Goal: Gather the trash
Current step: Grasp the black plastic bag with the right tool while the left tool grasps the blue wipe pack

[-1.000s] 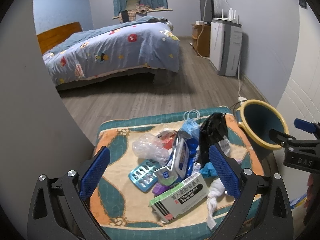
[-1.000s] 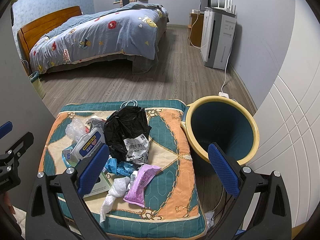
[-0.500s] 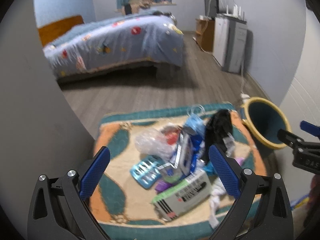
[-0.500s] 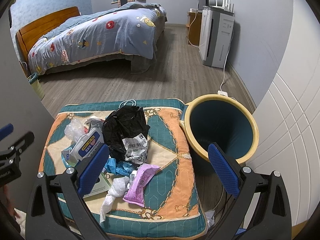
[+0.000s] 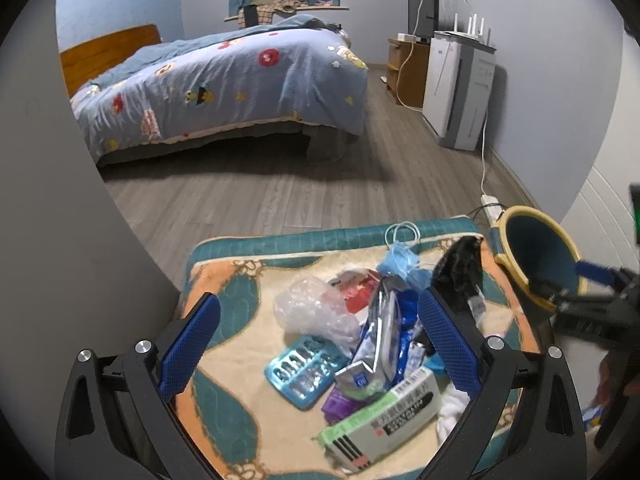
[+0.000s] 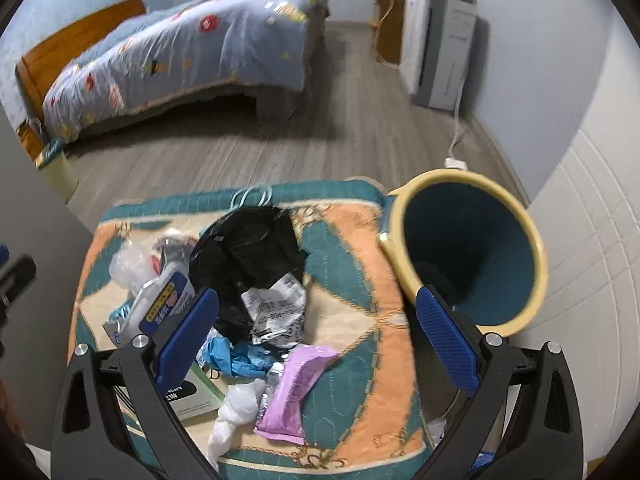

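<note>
A heap of trash lies on a teal-and-orange cushion (image 5: pixel 224 280) (image 6: pixel 360 240): a black plastic bag (image 6: pixel 244 252) (image 5: pixel 460 272), a clear crumpled bag (image 5: pixel 312 308), a blue blister tray (image 5: pixel 304 364), a green-and-white medicine box (image 5: pixel 384 416), a pink wrapper (image 6: pixel 296 384) and white tissue (image 6: pixel 232 412). A yellow-rimmed teal bin (image 6: pixel 472 252) (image 5: pixel 536 256) stands right of the cushion. My left gripper (image 5: pixel 320 344) hangs open above the heap. My right gripper (image 6: pixel 316 336) is open too, above the cushion's near right part, holding nothing.
Behind the cushion runs grey wood floor up to a bed (image 5: pixel 224 80) with a blue patterned quilt. A white appliance (image 5: pixel 460 92), a wooden cabinet with a screen and a power strip (image 6: pixel 454 163) with its cable stand along the right wall. A grey wall edges the left.
Both grippers have moved closer to the cushion and tilted down. The heap and the bin appear larger. Both stay open and nothing was picked up.
</note>
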`<action>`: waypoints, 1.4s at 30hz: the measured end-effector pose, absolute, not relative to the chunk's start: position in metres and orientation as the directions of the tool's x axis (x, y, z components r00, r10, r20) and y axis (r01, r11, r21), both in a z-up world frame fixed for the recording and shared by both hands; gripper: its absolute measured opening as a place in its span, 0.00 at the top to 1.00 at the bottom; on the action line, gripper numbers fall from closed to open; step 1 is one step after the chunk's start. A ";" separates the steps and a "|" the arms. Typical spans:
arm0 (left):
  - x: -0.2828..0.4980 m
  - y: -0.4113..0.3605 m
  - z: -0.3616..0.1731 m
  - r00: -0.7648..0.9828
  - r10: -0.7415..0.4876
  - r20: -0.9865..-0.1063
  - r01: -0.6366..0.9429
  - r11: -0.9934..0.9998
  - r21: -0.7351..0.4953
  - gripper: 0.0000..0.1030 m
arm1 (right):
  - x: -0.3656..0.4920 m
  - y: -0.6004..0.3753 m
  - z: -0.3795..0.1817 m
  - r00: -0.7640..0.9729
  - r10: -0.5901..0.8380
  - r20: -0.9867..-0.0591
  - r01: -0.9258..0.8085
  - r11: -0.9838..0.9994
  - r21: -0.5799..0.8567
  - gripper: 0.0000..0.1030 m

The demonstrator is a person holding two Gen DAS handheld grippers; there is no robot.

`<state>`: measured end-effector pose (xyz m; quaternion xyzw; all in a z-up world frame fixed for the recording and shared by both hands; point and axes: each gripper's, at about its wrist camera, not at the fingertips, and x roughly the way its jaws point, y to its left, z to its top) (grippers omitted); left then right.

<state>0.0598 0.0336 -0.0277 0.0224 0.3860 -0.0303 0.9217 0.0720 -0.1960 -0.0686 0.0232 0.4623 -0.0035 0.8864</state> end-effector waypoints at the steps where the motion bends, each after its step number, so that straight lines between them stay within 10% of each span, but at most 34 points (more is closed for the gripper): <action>1: 0.062 0.035 -0.030 0.699 -0.034 -0.714 0.068 0.998 0.018 0.05 | 0.076 -0.189 -0.075 0.565 0.019 -0.825 0.015 0.999 0.033 0.06; 14: 0.091 0.049 -0.067 0.620 -0.031 -0.784 0.068 0.998 0.015 0.05 | 0.113 -0.130 -0.126 0.524 0.077 -0.848 -0.148 0.989 -0.002 0.08; 22: 0.101 0.039 -0.102 0.548 -0.092 -0.832 0.103 0.994 -0.042 0.05 | 0.123 -0.143 -0.131 0.493 0.104 -0.864 -0.116 0.992 0.053 0.55; 30: 0.097 -0.015 -0.137 0.471 -0.140 -0.871 0.279 0.960 -0.003 0.08 | 0.125 -0.169 -0.120 0.514 0.111 -0.851 -0.038 0.994 0.106 0.62; 42: 0.093 -0.031 -0.154 0.402 -0.172 -0.899 0.326 0.945 -0.036 0.60 | 0.115 -0.179 -0.103 0.543 0.110 -0.832 -0.068 0.994 0.087 0.63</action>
